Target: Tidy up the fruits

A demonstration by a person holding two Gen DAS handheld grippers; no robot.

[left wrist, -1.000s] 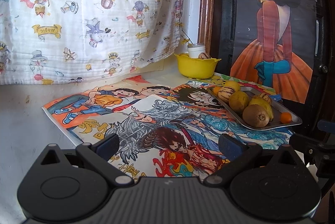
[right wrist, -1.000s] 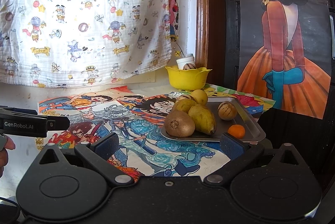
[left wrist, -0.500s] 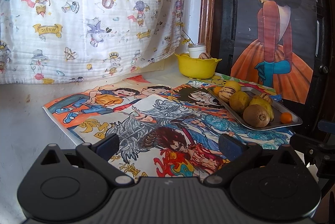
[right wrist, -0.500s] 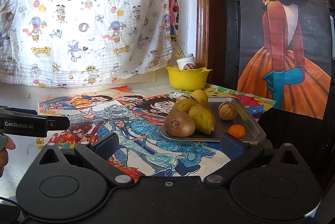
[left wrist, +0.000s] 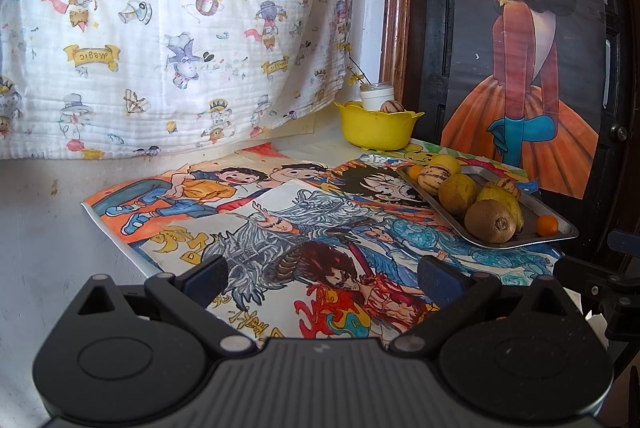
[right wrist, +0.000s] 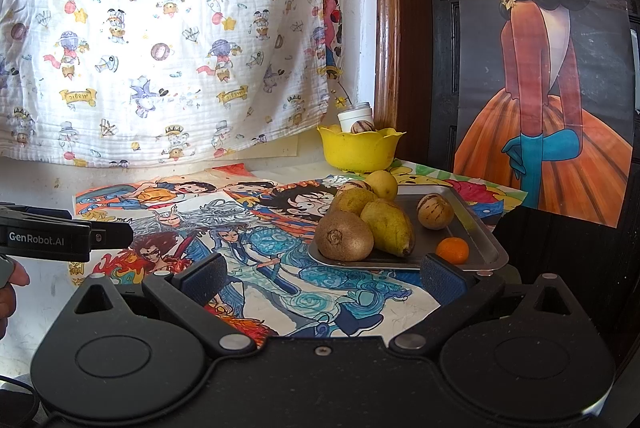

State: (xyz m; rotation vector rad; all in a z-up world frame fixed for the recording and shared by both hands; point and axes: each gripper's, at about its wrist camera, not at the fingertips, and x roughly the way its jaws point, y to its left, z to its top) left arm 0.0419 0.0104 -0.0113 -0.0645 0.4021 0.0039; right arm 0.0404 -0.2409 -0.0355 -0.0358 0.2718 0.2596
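A metal tray [right wrist: 476,232] sits on the right of the table and holds several fruits: a brown kiwi [right wrist: 344,236], a yellow-green pear [right wrist: 388,228], a striped round fruit [right wrist: 435,211], a small orange [right wrist: 452,250] and a lemon [right wrist: 382,183]. Behind it a yellow bowl [right wrist: 358,147] holds another striped fruit [right wrist: 362,127]. My right gripper [right wrist: 324,274] is open and empty, just short of the tray's near edge. My left gripper [left wrist: 323,274] is also open and empty, over the drawings left of the tray [left wrist: 530,209], with the kiwi [left wrist: 490,222] ahead to its right.
Colourful cartoon drawings [left wrist: 280,224] cover the tabletop. A patterned white cloth [left wrist: 160,27] hangs on the back wall, with a white jar [left wrist: 376,95] by the bowl. A dark door with a poster [right wrist: 540,87] stands to the right. A hand [right wrist: 8,284] holds the left gripper's body [right wrist: 64,236].
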